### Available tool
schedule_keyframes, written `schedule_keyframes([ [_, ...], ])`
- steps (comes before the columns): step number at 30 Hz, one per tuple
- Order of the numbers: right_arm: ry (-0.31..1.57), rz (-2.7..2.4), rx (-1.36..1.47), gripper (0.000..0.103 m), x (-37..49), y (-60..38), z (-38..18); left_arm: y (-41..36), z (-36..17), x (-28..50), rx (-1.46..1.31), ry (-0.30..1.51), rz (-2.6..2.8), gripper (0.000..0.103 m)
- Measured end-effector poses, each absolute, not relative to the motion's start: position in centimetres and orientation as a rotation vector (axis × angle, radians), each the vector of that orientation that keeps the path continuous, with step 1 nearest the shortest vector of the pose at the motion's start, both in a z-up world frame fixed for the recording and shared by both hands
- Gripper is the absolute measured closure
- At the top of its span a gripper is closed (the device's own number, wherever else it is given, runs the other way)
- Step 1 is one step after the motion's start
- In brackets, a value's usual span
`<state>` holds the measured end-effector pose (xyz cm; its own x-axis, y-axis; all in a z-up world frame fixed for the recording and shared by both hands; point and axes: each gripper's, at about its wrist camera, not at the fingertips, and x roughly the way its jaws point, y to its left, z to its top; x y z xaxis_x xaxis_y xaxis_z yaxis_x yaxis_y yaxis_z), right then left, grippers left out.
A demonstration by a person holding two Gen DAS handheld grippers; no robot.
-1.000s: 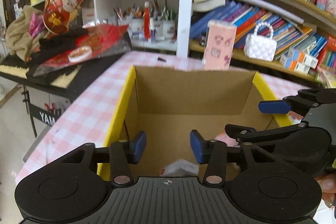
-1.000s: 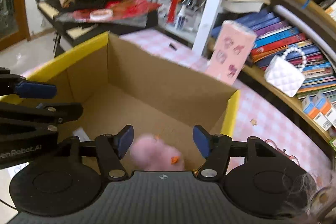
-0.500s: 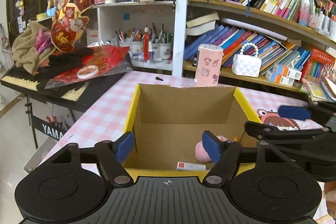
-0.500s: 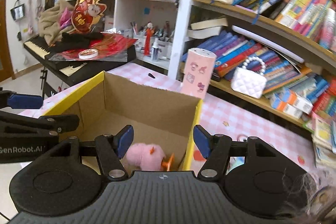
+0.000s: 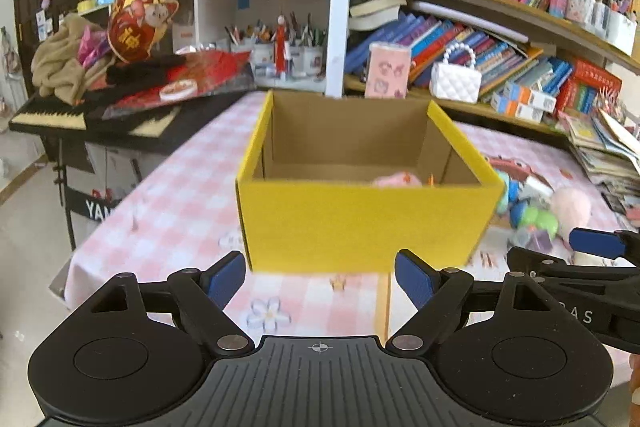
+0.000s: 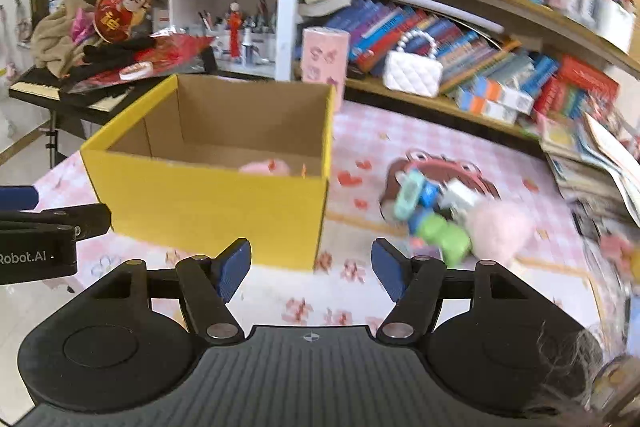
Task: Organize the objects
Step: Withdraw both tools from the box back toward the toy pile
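Both grippers have pulled back from the yellow box, jaws spread and empty. Beside it on the worktop, a pink plush among small toys looks light and squashy; pinching its middle should suit.

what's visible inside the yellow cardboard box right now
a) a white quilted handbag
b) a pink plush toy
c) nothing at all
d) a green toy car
b: the top of a pink plush toy shows above the near wall of the yellow cardboard box, while the white quilted handbag sits on the shelf.
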<state>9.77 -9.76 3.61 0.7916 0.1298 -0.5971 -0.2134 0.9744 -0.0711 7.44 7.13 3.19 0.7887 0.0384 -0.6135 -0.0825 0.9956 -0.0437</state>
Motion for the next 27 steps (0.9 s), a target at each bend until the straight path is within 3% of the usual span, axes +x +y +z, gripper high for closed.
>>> schedule_keyframes([
  [27,0.657,-0.044,-0.066,0.030,-1.2,-13.7,0.8,1.6,0.5,-0.7,-0.009,0.709,-0.083,0.019],
])
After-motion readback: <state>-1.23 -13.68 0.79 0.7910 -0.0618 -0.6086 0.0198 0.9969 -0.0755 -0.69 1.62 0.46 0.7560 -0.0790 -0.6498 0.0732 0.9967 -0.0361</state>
